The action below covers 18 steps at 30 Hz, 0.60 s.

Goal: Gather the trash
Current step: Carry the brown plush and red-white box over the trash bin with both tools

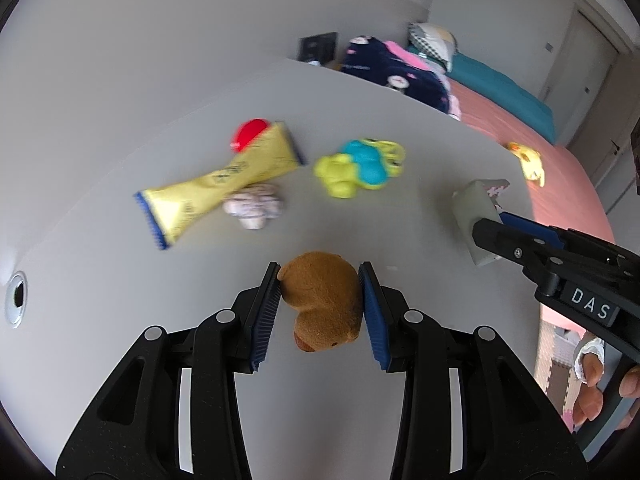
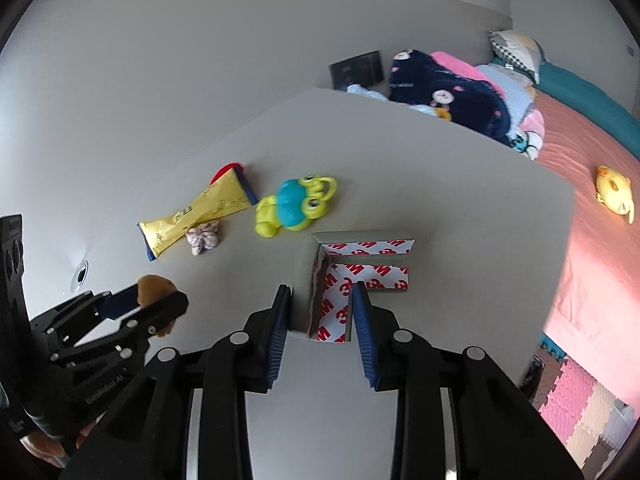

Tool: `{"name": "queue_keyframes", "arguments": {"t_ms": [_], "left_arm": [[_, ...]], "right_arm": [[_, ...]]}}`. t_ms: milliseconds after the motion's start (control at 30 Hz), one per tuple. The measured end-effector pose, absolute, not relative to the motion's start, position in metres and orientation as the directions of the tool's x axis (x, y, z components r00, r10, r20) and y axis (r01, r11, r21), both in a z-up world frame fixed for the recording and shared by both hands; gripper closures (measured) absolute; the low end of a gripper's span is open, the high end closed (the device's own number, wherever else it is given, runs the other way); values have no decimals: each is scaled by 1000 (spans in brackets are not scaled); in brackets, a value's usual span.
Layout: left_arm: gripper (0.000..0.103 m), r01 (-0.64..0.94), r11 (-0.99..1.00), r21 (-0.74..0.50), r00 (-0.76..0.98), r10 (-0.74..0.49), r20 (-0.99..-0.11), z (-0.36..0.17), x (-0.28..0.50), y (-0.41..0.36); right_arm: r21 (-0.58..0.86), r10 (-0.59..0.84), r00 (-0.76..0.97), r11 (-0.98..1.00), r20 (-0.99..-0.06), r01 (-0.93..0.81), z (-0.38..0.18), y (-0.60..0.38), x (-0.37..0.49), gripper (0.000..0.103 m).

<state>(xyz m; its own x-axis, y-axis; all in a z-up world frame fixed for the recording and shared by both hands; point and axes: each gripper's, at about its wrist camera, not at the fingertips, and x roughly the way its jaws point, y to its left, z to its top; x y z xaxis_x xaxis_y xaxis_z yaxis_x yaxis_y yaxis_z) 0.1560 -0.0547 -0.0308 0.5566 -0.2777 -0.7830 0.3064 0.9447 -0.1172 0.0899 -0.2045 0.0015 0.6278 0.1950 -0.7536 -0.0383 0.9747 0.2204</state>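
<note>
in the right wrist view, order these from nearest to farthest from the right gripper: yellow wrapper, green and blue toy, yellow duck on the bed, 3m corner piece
1. 3M corner piece, between the right gripper's pads.
2. Green and blue toy, just beyond, on the table.
3. Yellow wrapper, farther left on the table.
4. Yellow duck, far right on the pink bed.

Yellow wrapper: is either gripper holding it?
No, the yellow wrapper lies on the table, while the left gripper clamps a brown plush toy and the right gripper grips a corner guard.
</note>
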Motion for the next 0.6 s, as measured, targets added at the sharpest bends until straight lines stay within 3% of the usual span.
{"name": "queue_keyframes", "arguments": {"t_ms": [600], "left_arm": [[64, 561, 819, -123, 445, -423, -789, -24, 122, -231]], "right_arm": [[245, 44, 683, 948, -729, 202, 17, -366, 20, 70]]}}
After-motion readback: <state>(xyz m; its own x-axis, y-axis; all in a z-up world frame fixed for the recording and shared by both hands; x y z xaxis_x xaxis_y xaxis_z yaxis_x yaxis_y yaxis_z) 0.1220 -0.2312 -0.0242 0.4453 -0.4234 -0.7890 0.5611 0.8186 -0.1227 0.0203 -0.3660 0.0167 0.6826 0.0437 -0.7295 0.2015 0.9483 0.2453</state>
